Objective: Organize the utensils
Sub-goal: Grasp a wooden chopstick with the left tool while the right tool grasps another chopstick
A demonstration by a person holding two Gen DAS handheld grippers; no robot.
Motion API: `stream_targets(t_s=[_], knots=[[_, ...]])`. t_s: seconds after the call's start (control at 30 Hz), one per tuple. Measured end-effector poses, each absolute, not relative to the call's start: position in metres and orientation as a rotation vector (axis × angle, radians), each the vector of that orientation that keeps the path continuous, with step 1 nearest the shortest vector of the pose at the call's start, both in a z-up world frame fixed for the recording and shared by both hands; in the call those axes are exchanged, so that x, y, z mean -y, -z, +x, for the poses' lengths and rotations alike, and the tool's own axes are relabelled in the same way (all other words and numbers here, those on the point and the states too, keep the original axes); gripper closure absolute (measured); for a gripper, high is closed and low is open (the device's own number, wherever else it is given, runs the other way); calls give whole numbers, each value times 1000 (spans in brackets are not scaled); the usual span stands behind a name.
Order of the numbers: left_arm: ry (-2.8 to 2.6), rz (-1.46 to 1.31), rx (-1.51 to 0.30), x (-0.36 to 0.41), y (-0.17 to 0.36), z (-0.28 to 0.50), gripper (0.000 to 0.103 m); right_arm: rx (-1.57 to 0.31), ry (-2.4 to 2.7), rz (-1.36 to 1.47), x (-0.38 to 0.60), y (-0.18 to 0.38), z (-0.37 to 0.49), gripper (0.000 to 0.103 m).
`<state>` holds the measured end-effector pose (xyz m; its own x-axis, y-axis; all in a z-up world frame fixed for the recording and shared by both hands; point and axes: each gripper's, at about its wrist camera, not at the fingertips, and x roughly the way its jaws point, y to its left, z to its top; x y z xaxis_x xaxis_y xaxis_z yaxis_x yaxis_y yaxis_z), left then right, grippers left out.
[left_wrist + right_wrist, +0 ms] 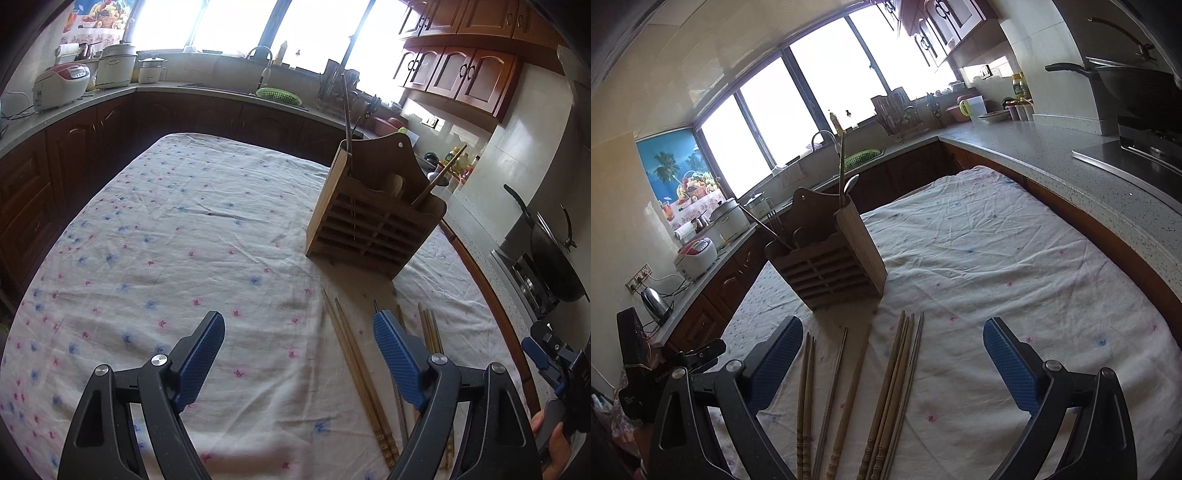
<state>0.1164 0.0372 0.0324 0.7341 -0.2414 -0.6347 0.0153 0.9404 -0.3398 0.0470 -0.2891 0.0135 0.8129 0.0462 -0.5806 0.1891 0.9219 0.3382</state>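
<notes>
A wooden slatted utensil holder [373,221] stands upright on the cloth-covered table [166,240], with a few utensils sticking out of it. It also shows in the right wrist view [831,266]. Several wooden and metal chopsticks [882,391] lie side by side on the cloth in front of the holder; in the left wrist view the chopsticks [360,373] lie near my right finger. My left gripper [299,339] is open and empty above the cloth. My right gripper [894,350] is open and empty, hovering over the chopsticks.
Kitchen counters [1052,147] wrap around the table, with rice cookers [61,85], a sink [258,88] and a wok on a stove [554,251]. A kettle [655,304] stands at the left. The right gripper [554,358] shows at the left view's edge.
</notes>
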Motion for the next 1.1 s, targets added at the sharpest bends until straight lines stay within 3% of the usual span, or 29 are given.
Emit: stream_targets(t_s=[0.3,0.47,1.1], knots=[[142,-280,-799,-21,-20,138,22,-686,77,339,280,-2,65,7],[153,-246,-846,-5,-13,159,30,-745,71,336,282,8,80,28],[155,-128,-1006,39,34,233,67,-933,100,305,289,58,131,71]])
